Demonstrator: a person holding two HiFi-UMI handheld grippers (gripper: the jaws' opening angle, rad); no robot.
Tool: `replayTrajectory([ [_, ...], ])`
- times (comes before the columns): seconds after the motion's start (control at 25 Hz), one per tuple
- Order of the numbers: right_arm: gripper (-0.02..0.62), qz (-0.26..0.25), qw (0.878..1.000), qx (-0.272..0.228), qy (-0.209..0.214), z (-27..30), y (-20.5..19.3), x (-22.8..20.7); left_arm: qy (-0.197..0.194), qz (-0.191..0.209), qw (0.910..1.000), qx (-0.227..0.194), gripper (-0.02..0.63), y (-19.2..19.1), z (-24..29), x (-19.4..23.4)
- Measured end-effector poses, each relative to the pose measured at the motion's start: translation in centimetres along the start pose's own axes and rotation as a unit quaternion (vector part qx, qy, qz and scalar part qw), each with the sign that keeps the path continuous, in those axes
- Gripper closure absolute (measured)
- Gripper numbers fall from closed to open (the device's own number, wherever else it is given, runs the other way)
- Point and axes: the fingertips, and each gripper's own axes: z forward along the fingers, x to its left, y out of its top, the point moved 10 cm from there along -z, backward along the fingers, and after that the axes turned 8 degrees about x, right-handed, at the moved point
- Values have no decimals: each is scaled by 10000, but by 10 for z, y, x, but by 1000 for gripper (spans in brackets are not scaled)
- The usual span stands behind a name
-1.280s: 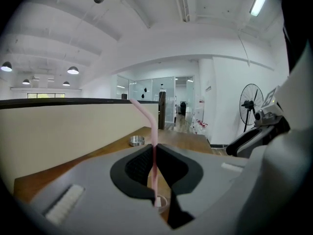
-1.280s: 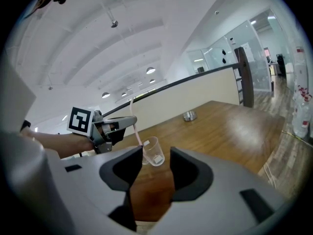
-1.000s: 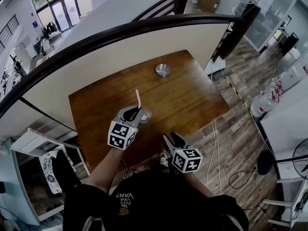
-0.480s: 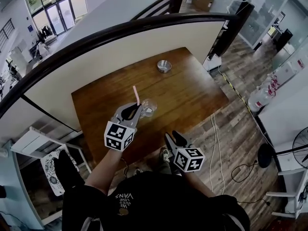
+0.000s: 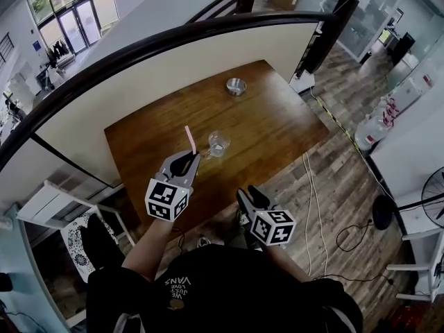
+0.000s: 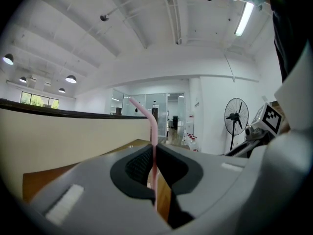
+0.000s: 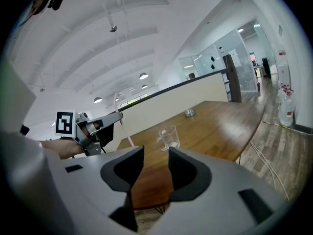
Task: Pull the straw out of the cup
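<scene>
A pink bent straw [image 5: 189, 139] stands upright in my left gripper [image 5: 187, 159], which is shut on its lower part; in the left gripper view the straw [image 6: 153, 146] runs up between the pads. The straw is clear of the glass cup [image 5: 218, 143], which stands empty on the wooden table [image 5: 277, 130] just to the right. My right gripper [image 5: 248, 194] hangs off the table's near edge. It is open with nothing between its jaws, which have just been closing a little. The right gripper view shows the cup [image 7: 168, 137], the straw [image 7: 124, 129] and the left gripper [image 7: 105, 124].
A small metal bowl [image 5: 236, 86] sits near the table's far edge. A curved dark-topped partition [image 5: 173, 47] runs behind the table. Cables [image 5: 312, 207] lie on the wood floor to the right, and a white chair [image 5: 69, 227] stands at the left.
My left gripper has drawn back and to the left with the straw, which now stands apart from the cup. The cup has stayed on the table. The right gripper keeps its spot near the table edge.
</scene>
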Motion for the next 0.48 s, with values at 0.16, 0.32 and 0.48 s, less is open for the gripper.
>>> replayTrajectory([
  [0.16, 430, -37, 10000, 4, -30, -3, -3, 10, -42, -112, 9999, 25, 574, -11, -14, -4],
  [0.32, 430, -34, 10000, -56, -67, -5, -7, 9, -69, -188, 9998, 26, 574, -22, -22, -15],
  [0.48, 430, -79, 10000, -26, -27, -9, -9, 6, -26, -226, 9997, 96, 574, -32, -29, -27],
])
